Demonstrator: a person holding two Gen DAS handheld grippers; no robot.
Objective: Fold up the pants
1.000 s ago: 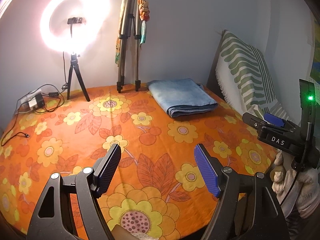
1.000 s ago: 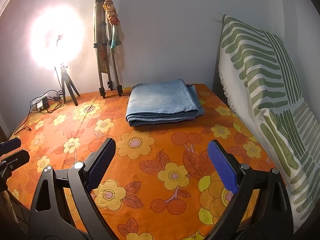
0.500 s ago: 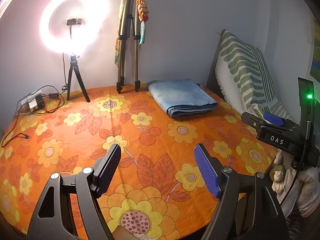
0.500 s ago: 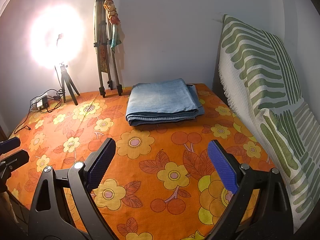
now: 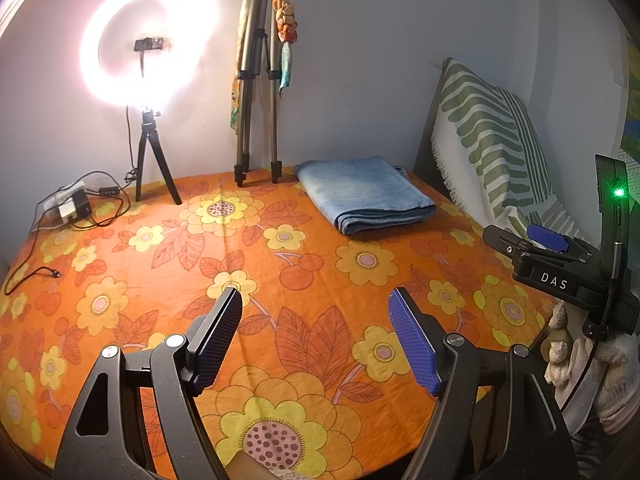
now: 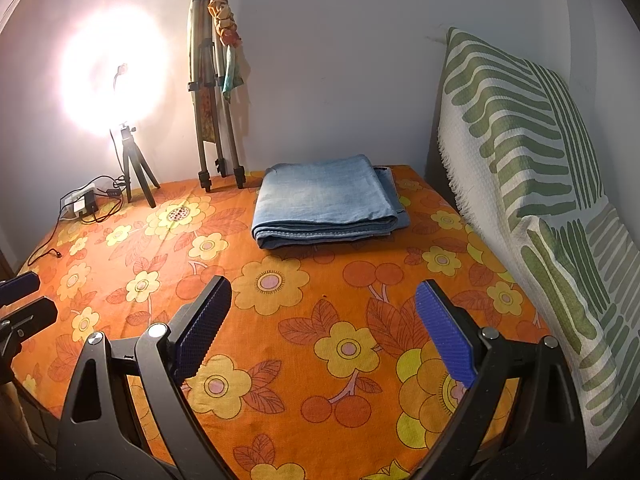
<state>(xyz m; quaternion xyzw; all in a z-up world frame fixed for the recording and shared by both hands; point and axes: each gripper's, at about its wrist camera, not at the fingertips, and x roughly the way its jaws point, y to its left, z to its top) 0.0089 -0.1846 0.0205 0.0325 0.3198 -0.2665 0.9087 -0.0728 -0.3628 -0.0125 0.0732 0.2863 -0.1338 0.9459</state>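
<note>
A pair of light blue denim pants point(image 5: 366, 194) point(image 6: 326, 202) lies folded into a flat stack at the far side of the table, on the orange flowered cloth point(image 5: 304, 280) point(image 6: 320, 320). My left gripper point(image 5: 316, 338) hovers open over the near part of the cloth, well short of the pants, with nothing between its blue pads. My right gripper point(image 6: 322, 330) is also open and empty, above the cloth in front of the pants. The right gripper's body point(image 5: 560, 268) shows at the right edge of the left wrist view, on a gloved hand point(image 5: 588, 364).
A lit ring light on a small tripod point(image 5: 150, 60) point(image 6: 116, 76) stands at the back left, with a power adapter and cables point(image 5: 74, 206) beside it. A taller folded tripod point(image 5: 258, 100) point(image 6: 212, 104) leans on the wall. A green-striped cushion point(image 6: 532, 168) borders the right side.
</note>
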